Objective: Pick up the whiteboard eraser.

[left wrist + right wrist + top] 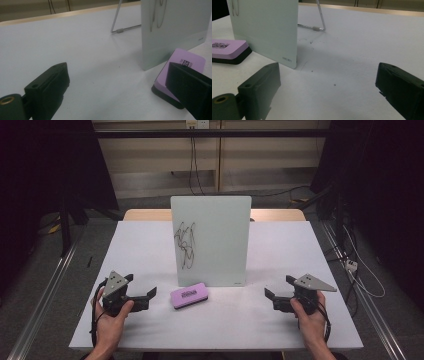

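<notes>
left gripper [141,293]: black body, grey three-cornered plate on top, black cable
right gripper [278,293]: black, same grey plate
jaws: blocky, black, one screw hole each

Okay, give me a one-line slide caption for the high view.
Two open hand-held grippers, left and right, flank a purple eraser before an upright scribbled whiteboard.

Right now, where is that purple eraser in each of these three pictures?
High view: the eraser lies low and centre-left, just before the board.
Left gripper view: eraser at right edge, partly behind the right jaw.
Right gripper view: eraser at far left.
Shared landmark: the standing board beside it.
</notes>
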`<state>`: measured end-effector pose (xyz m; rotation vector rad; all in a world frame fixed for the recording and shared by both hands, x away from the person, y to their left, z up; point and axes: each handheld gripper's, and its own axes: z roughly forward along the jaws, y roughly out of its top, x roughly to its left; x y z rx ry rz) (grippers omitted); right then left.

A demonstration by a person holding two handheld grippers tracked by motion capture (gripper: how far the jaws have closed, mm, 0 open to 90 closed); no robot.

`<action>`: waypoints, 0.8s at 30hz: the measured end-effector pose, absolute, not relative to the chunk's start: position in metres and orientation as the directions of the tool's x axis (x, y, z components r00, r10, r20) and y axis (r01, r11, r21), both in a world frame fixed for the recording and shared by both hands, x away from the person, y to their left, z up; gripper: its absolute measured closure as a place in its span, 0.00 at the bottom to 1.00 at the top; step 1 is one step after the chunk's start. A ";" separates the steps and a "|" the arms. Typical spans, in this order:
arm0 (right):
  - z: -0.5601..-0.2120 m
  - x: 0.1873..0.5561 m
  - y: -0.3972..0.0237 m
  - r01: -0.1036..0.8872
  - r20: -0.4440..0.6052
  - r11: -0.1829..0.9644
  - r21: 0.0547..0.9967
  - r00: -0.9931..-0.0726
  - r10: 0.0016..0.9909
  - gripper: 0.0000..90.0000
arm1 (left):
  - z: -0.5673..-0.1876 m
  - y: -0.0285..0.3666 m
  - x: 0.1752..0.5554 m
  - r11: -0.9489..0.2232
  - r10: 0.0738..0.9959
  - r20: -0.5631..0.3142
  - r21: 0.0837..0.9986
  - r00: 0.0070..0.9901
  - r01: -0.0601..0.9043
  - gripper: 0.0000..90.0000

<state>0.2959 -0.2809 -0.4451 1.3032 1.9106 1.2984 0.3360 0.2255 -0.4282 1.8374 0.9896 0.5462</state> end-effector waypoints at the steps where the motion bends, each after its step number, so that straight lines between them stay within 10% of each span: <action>1: -0.445 0.296 -0.281 0.437 0.117 0.093 0.895 -0.429 0.896 0.07 | -0.428 0.225 0.336 -0.224 0.819 -0.048 0.890 0.572 0.397 0.06; 24: -0.445 0.295 -0.282 0.433 0.131 0.091 0.897 -0.457 0.880 0.07 | -0.428 0.213 0.342 -0.310 0.769 -0.017 0.865 0.639 0.396 0.13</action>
